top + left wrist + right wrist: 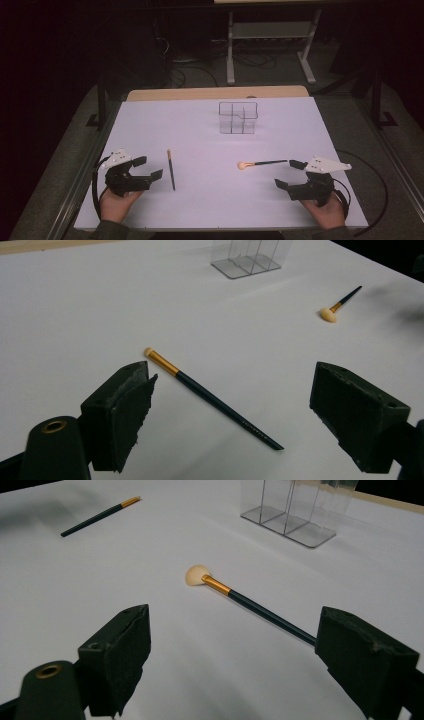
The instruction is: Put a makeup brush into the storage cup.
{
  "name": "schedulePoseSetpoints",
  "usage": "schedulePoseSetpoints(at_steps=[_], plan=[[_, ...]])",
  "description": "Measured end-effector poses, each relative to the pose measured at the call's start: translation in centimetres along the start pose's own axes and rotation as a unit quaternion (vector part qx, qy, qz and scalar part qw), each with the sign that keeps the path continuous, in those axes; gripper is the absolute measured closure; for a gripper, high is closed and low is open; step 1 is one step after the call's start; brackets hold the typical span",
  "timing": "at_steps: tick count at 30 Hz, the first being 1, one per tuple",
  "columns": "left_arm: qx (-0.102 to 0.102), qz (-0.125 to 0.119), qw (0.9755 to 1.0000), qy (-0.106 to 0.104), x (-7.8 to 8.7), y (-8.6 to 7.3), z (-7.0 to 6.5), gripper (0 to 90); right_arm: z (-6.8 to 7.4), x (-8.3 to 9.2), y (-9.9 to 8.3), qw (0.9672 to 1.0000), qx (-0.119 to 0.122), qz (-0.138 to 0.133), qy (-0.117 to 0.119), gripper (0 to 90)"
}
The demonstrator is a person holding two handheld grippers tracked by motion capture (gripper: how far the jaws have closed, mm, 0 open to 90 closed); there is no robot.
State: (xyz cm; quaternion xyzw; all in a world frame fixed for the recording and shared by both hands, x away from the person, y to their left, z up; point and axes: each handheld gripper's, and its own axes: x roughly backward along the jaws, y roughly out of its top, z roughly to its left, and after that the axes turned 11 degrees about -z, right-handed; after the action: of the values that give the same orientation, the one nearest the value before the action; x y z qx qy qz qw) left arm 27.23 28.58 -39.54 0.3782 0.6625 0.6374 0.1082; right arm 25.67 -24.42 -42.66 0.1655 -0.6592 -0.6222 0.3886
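Hands: low at the near edge of the table, one at each near corner, forearms entering from the bottom of the high view.
Left gripper: held flat just above the surface, aimed right toward the thin brush; jaws spread wide, gripping nothing.
Right gripper: level, aimed left; jaws spread wide, gripping nothing; far jaw just beside the handle end of the round-headed brush.
Thin brush: flat on the table, just right of the left gripper, pale tip away from the person.
Round-headed brush: flat, head pointing left, well apart from the thin brush.
Clear organiser: upright toward the far side, between the two brushes, apart from both.
Left gripper view: gold ferrule and small pale tip of the thin brush, lying between the jaws' lines.
Right gripper view: fan-shaped head and gold ferrule of the round-headed brush; handle passing behind the right-hand jaw; organiser dividers.
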Motion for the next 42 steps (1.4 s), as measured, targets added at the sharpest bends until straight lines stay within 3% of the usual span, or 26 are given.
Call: schedulePoseSetpoints(at_steps=[5, 15, 23, 42], plan=[[0.0, -0.005, 1.0, 0.008, 0.0, 1.1, 0.0, 16.1, -0.1, 0.1, -0.1, 1.0, -0.004, 0.001, -0.002, 13.7], [-0.009, 0.011, 0.9998, 0.016, -0.7, 2.1, -0.5, 16.1, -0.2, 0.3, -0.1, 1.0, -0.005, -0.003, -0.002, 13.8], [0.011, 0.018, 0.9995, 0.024, -1.5, 2.3, -0.2, 17.6, -0.2, 0.4, -0.1, 1.0, -0.004, -0.005, -0.005, 13.7], [0.003, 0.071, 0.9967, 0.039, -5.0, 4.0, -0.9, 23.6, -0.2, 0.6, 0.0, 0.9999, -0.007, -0.011, -0.001, 13.7]])
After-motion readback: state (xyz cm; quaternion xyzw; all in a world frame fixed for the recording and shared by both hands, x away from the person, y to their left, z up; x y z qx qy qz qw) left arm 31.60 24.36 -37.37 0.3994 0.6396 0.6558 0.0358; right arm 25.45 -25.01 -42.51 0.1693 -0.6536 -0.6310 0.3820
